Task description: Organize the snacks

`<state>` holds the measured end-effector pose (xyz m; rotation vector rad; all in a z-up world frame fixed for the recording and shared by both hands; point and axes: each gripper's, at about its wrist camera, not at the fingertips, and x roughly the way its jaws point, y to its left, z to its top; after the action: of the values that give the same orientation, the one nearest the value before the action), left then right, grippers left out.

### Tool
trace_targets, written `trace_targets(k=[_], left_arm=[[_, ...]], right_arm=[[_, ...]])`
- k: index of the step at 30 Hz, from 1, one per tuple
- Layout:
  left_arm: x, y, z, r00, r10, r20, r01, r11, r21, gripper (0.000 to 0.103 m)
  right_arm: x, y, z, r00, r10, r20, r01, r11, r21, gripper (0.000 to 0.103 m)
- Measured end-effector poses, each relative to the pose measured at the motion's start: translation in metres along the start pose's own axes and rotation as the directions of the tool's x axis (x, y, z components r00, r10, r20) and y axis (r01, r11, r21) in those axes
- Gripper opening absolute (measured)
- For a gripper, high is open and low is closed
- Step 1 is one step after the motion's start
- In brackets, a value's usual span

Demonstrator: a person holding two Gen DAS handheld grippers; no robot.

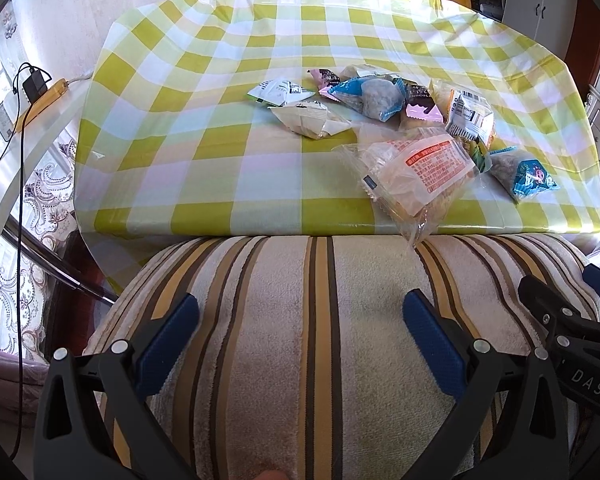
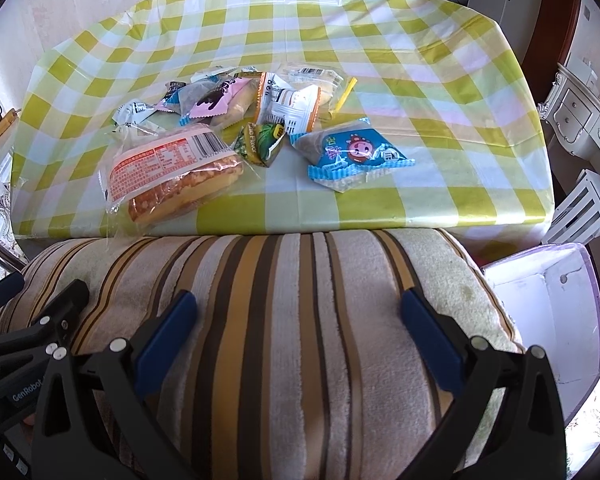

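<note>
Snacks [image 2: 220,128] ahead on table [image 2: 440,200] — right gripper [image 2: 298,312] nearer; left gripper [image 1: 300,312] likewise spread, empty.

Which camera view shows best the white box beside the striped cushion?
The right wrist view: the white box stands open at the right of the striped cushion, its inside visible. The left wrist view does not show it clearly; only a pale scrap appears at its right edge.

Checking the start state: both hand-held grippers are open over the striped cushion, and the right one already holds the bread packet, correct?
Not quite. Both views show the right hand-held gripper open and empty; the bread packet lies on the table. The rest is correct.
</note>
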<state>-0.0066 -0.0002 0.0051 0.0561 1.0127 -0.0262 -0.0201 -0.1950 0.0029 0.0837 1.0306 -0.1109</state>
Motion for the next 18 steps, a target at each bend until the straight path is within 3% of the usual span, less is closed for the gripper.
trace_targets(k=[18], left_arm=[[0.0001, -0.0006, -0.0017, 1.0, -0.002, 0.004, 0.002, 1.0, -0.006, 0.099]], right_arm=[[0.0044, 0.0014, 0.0007, 1.0, -0.002, -0.011, 0.002, 1.0, 0.008, 0.102]])
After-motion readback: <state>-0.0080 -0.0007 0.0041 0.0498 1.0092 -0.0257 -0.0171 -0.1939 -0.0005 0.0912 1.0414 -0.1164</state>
